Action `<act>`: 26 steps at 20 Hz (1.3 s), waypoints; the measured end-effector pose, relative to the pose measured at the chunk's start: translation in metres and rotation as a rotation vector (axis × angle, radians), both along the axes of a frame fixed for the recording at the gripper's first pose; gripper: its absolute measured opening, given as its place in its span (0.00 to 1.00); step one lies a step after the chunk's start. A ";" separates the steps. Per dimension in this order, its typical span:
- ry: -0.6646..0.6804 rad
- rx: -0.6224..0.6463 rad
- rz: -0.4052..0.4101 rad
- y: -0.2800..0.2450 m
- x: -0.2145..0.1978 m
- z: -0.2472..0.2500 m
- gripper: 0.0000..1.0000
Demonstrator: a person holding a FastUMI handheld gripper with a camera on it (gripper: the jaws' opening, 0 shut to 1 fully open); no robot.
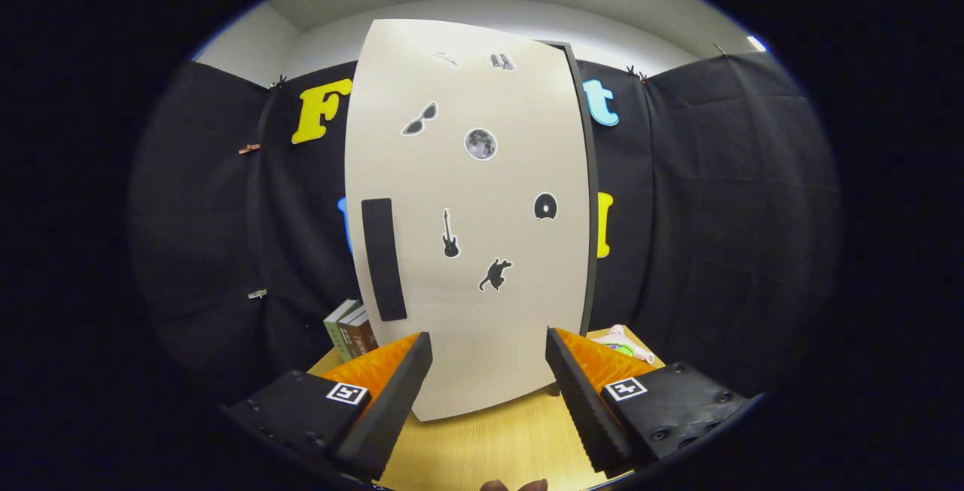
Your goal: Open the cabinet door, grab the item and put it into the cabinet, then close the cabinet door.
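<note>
A tall white cabinet [471, 220] stands on the wooden table [482, 446] straight ahead of the fingers. Its door is closed and carries several small stickers. A black vertical handle [383, 259] sits on the door's left side. My gripper [489, 344] is open, its two orange-and-black fingers spread wide with nothing between them, a short way in front of the door's lower part. A small white and green item [622, 342] lies on the table to the right of the cabinet, beyond the right finger.
A few upright books [350, 329] stand on the table to the left of the cabinet, behind the left finger. Black cloth walls enclose the booth behind and on both sides. A bit of a hand [514, 485] shows below the fingers.
</note>
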State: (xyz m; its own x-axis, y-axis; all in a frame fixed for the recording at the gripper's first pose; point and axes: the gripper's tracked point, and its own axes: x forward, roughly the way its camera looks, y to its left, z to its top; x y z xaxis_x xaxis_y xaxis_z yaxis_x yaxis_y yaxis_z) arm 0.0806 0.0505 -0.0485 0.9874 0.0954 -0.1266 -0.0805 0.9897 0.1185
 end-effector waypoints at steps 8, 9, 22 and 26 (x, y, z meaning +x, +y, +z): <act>0.021 0.009 -0.009 -0.007 -0.007 -0.008 0.98; 0.021 0.009 -0.010 -0.008 -0.008 -0.009 0.98; 0.017 0.001 0.001 -0.007 -0.009 -0.008 0.98; 0.022 0.006 -0.001 -0.007 -0.010 -0.007 0.98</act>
